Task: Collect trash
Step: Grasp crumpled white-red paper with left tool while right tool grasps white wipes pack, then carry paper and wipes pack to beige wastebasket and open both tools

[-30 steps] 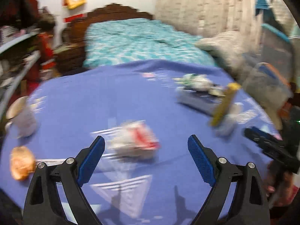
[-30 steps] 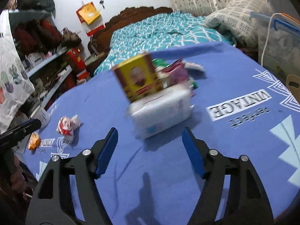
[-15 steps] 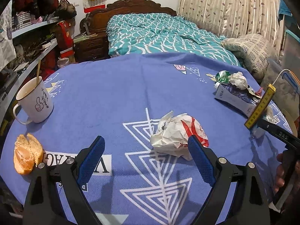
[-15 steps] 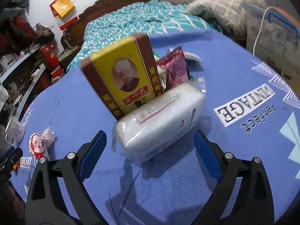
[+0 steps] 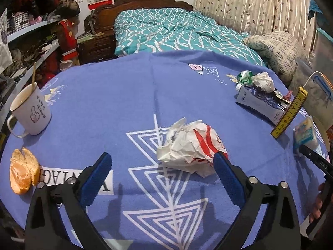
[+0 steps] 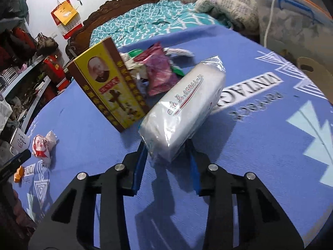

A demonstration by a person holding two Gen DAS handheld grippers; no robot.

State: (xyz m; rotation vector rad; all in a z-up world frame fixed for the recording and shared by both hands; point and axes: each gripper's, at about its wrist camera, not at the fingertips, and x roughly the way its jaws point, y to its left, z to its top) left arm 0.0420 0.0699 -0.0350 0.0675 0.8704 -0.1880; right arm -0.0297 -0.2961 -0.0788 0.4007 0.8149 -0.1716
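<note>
A crumpled white and red paper wrapper (image 5: 192, 146) lies on the blue tablecloth (image 5: 116, 95), just ahead of my open left gripper (image 5: 162, 177), nearer its right finger. My right gripper (image 6: 167, 158) is shut on the near end of a clear plastic tissue pack (image 6: 185, 108). Behind the pack stands a yellow and brown box (image 6: 108, 85), with a purple wrapper (image 6: 159, 70) and more crumpled trash. That pile also shows in the left wrist view: a blue carton (image 5: 260, 104), a white paper ball (image 5: 263, 81), the yellow box (image 5: 289, 112).
A white mug (image 5: 31, 112) with a stick in it stands at the table's left, with peeled orange pieces (image 5: 22, 173) near the left edge. A bed (image 5: 177, 31) lies behind the table, shelves at the left, a plastic bin (image 6: 291, 20) at the right.
My right gripper has moved forward and shut on the tissue pack. My left gripper has come closer to the crumpled wrapper and stays open.
</note>
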